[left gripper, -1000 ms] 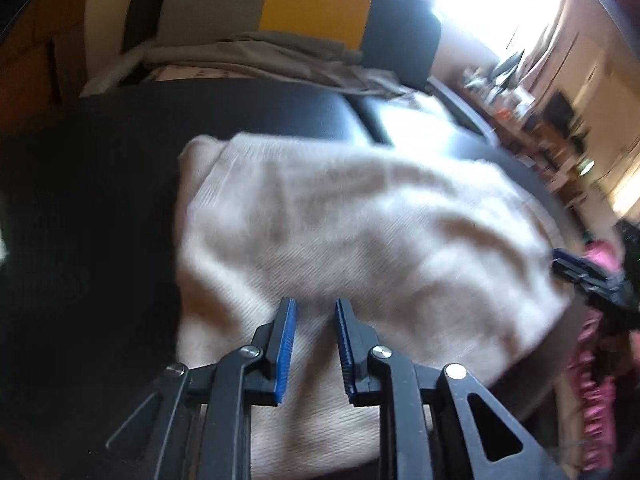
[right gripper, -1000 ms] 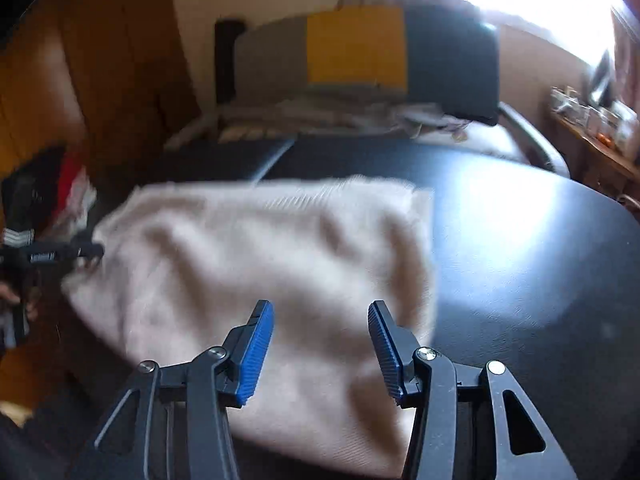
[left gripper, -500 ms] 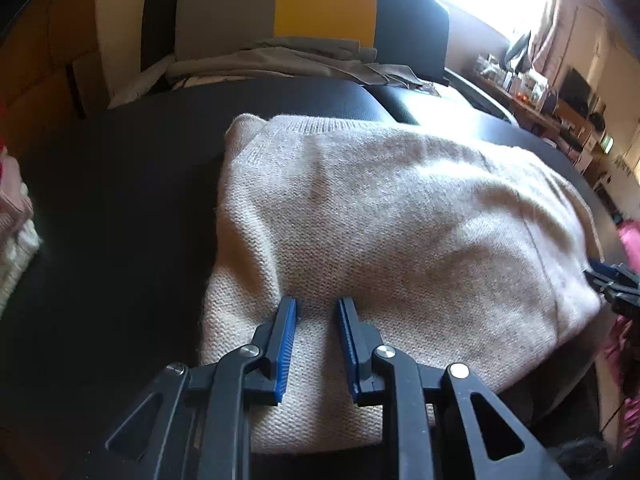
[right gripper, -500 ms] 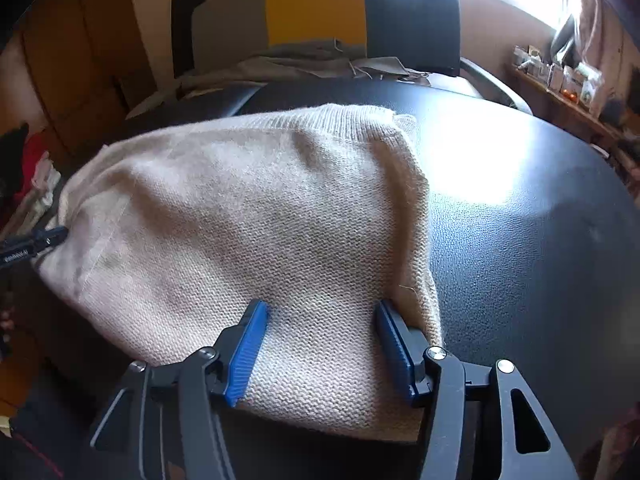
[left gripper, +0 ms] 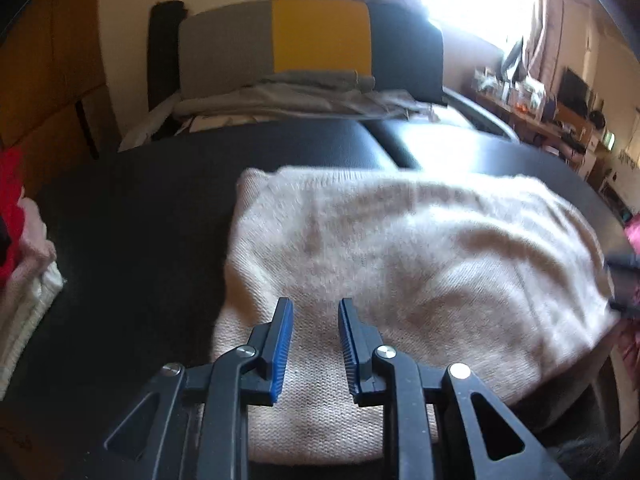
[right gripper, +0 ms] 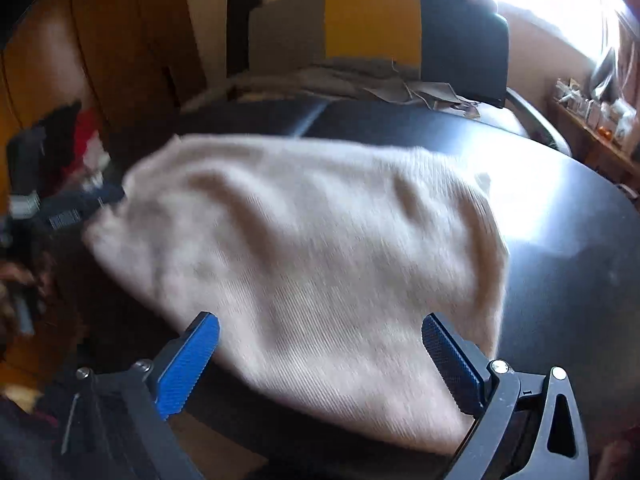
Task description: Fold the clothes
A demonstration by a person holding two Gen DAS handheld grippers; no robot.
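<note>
beige knitted sweater (left gripper: 400,264) lies bunched on the round black table (left gripper: 132,240), near edge drooping over the rim. left wrist view: the left gripper (left gripper: 314,344) hangs over that near hem, blue pads a narrow gap apart with nothing pinched between them. a grey, yellow and navy chair back (left gripper: 312,40) stands beyond, with grey clothes (left gripper: 288,96) heaped on the seat.

right wrist view: the right gripper (right gripper: 320,360) is spread wide, straddling the sweater's near edge, gripping nothing. the other gripper shows at the fabric's far left corner.

the knit looks soft, light and floppy, so it'll sag between grips; best taken at hem corners, pinching both layers together.
</note>
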